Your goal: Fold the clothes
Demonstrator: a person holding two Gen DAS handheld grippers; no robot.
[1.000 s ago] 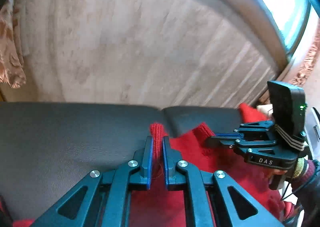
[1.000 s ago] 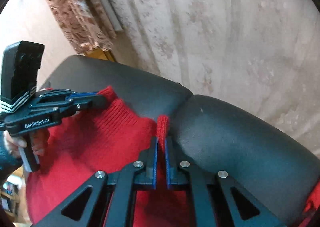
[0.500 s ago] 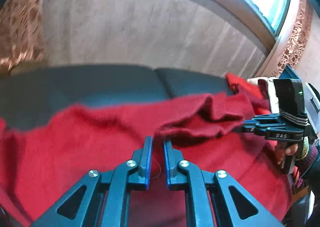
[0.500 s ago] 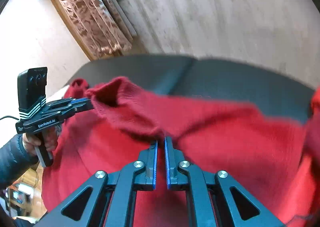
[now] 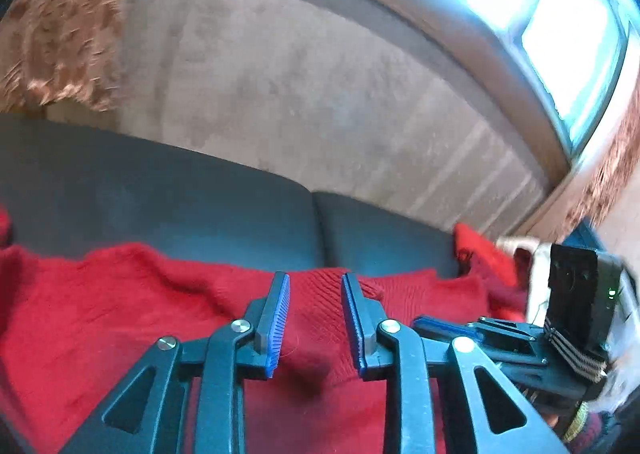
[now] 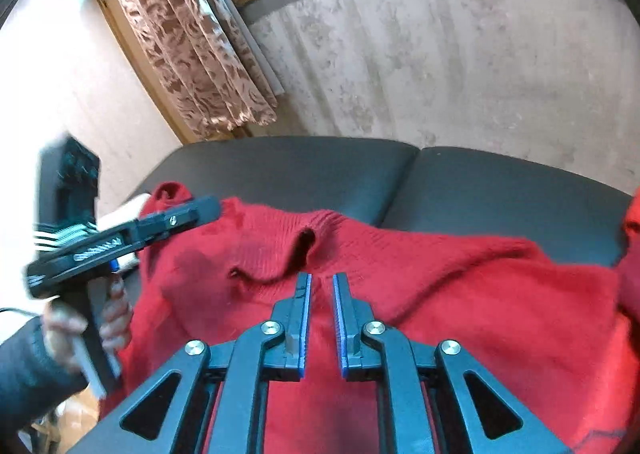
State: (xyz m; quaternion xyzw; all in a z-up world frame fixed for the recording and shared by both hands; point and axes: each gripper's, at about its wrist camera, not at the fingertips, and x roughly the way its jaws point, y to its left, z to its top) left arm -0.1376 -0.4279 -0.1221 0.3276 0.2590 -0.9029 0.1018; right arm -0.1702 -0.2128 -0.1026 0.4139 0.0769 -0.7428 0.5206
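A red knitted sweater lies spread over the seat of a dark grey leather sofa, filling the lower half of both wrist views, its ribbed edge bunched into a small raised fold just above the middle of the right view. The step in hand looks like the let-go after a fold: the left tongs, at the bottom centre of the left view, are opening, with knit showing in the gap between the blue pads but neither pad pressing on it. The right tongs are opening too, by a narrower gap, and hold nothing; the cloth lies under them. Each tool also shows at the edge of the other's view, held by a hand in a dark sleeve. The next move probably calls for flattening that puckered edge, then finding a fresh edge or sleeve to grip. No container is in view.
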